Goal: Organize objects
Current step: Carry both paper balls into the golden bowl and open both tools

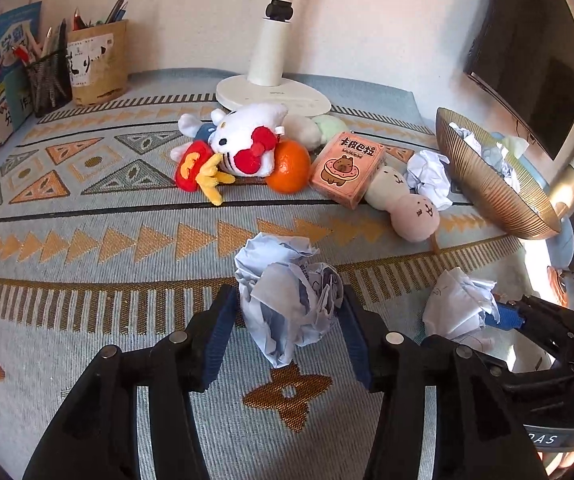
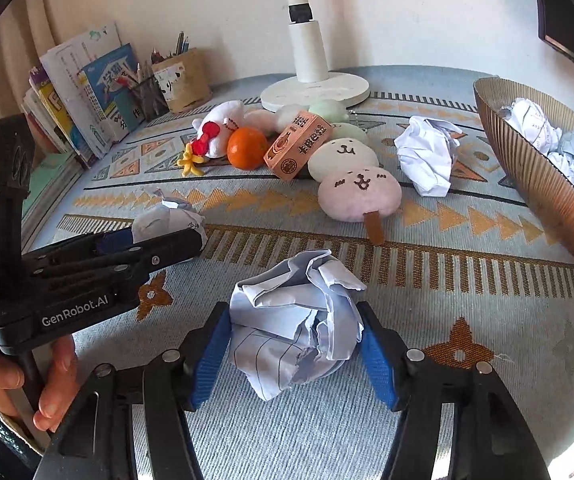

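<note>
A crumpled paper ball (image 1: 287, 304) lies on the patterned cloth between the blue pads of my left gripper (image 1: 291, 312). The pads stand right at its sides without visibly squeezing it. My right gripper (image 2: 293, 340) has its pads pressed against a second paper ball (image 2: 291, 320), which also rests on the cloth. Each view shows the other gripper: the left gripper (image 2: 183, 236) at the left, the right gripper (image 1: 491, 320) at the right. A third paper ball (image 2: 427, 156) lies loose near a ribbed gold bowl (image 2: 535, 168), which has several paper balls in it.
Behind the balls lie a white plush with a red bow (image 1: 247, 140), an orange (image 1: 287, 166), a pink box (image 1: 347, 168) and a dango plush (image 2: 355, 184). A lamp base (image 1: 271, 96), pen holders (image 1: 95, 60) and books (image 2: 87, 92) line the back. A hand (image 2: 47, 380) grips the left tool.
</note>
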A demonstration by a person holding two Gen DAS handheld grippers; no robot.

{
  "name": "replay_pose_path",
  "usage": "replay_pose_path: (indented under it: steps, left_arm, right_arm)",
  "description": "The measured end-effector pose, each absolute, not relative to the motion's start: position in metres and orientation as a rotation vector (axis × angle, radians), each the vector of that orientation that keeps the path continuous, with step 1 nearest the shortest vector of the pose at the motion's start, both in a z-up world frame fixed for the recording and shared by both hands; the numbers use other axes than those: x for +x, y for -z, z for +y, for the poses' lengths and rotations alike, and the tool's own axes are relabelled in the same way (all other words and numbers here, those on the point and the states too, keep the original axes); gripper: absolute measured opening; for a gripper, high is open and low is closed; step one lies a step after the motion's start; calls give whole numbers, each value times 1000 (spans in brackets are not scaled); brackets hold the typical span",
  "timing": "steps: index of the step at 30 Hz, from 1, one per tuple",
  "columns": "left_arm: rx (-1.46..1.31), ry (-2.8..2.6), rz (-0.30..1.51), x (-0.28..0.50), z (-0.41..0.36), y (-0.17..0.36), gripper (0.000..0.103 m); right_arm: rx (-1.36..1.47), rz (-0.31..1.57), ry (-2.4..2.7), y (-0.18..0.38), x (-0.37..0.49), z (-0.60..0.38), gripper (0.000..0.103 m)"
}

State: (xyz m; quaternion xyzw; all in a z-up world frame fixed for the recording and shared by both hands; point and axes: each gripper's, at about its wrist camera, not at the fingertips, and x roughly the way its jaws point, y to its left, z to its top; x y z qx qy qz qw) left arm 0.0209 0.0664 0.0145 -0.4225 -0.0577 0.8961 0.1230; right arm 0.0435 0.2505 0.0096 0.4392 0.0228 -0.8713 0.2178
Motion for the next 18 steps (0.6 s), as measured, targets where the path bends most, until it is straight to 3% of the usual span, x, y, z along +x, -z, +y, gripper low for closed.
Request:
replay_pose_path:
  steps: [2,3,7,9,14,18]
  left_arm:
    - [-1208,-2628,-158,23,68,-17,48]
    - [-1192,-2638,-145,24,69,-18,42]
    - [-1161,-2646,-80,27,80,-25,35]
    - [-1129,-2615,-94,28,88,-36,35]
    - [-888,-2587,10,29,142,-100,35]
    - [-718,-2525,80,17,198,-148,35]
  right_arm:
    - [1189,34,2408,-13,46,255,58]
    - [1174,4,2403,-15,47,259,58]
    - [1126,-55,2433,-32,54,280,58]
    - [1062,-51,2488,-54,59,295,58]
    - [809,-108,2720,-131,68,355,58]
    - [697,-326,2887,-176,57,417,58]
